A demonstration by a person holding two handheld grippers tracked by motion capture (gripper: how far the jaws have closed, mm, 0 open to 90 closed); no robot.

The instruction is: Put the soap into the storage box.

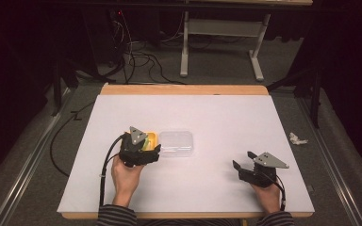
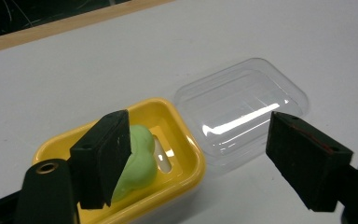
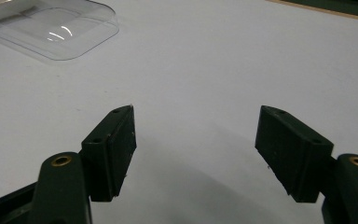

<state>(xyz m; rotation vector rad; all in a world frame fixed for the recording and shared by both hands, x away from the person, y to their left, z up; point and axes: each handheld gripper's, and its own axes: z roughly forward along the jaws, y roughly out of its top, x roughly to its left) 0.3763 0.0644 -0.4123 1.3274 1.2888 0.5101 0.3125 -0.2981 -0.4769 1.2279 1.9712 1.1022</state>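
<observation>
A yellow soap dish [image 2: 186, 140] holds a green soap bar [image 2: 142, 154], and its clear plastic lid [image 2: 242, 107] lies open flat beside it on the white table. My left gripper [image 2: 205, 158] hovers open just above the dish, one jaw in front of the soap, the other near the lid. In the high view the dish [image 1: 152, 137] and lid [image 1: 176, 142] sit left of centre, with the left gripper [image 1: 141, 151] over the dish's near edge. My right gripper [image 1: 242, 165] rests low at the right, open, nothing between its jaws [image 3: 196, 149]. The lid [image 3: 56, 28] shows far off.
The white sheet [image 1: 217, 113] covers the wooden table [image 1: 184, 89]. A crumpled white scrap [image 1: 297, 139] lies on the floor at the right. Cables [image 1: 141, 61] and a desk frame [image 1: 221, 42] stand beyond the table's far edge.
</observation>
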